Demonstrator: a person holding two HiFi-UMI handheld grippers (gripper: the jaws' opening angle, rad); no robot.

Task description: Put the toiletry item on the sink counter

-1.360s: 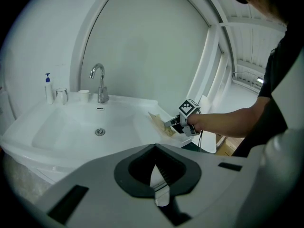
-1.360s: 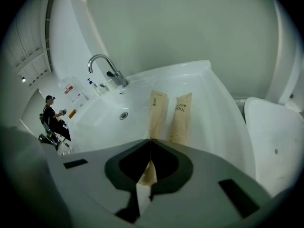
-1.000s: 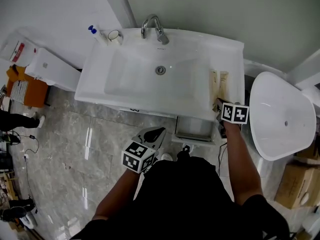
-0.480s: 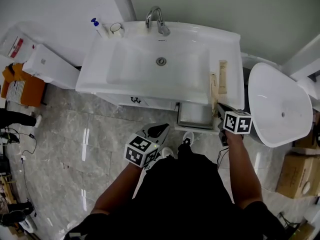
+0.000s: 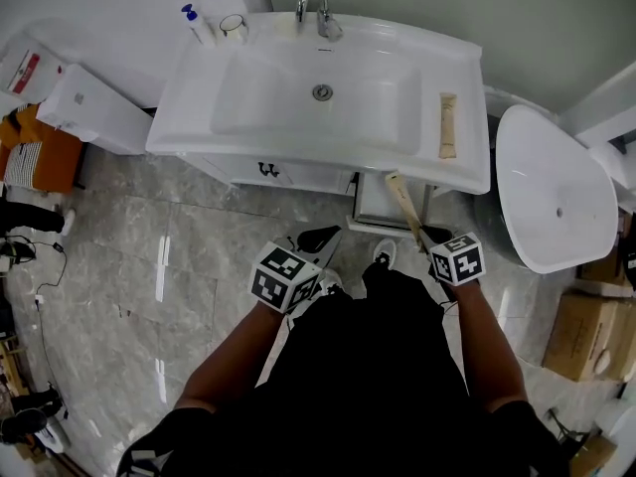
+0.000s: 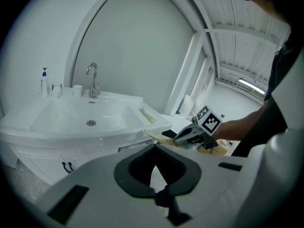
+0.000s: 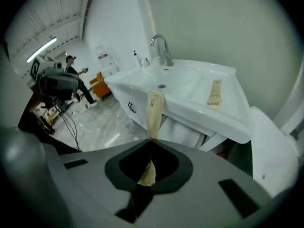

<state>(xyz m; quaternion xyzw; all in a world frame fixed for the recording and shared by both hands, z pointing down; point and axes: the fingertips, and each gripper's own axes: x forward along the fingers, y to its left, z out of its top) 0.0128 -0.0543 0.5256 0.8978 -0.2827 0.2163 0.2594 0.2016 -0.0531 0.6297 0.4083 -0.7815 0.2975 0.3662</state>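
Head view, looking steeply down: the right gripper (image 5: 424, 237) is seen closed on a tan toiletry sachet (image 5: 402, 200). The sachet is held out in front of the sink counter (image 5: 469, 162), apart from its front edge so far as can be told. A second sachet (image 5: 447, 125) is laid flat on the counter's right ledge, beside the bowl.

In the right gripper view the held sachet is pinched where the jaws meet and its upper part stands free. Its lower end is partly hidden in the jaw recess, and its print is too small to be read.

The left gripper (image 5: 314, 238) is held low, jaws brought together with nothing between them (confirmed in the left gripper view). Both hands are largely covered by the marker cubes and the person's dark torso.

A faucet (image 5: 316, 3), a pump bottle (image 5: 197, 23) and a cup (image 5: 234, 25) are set along the counter's back edge.
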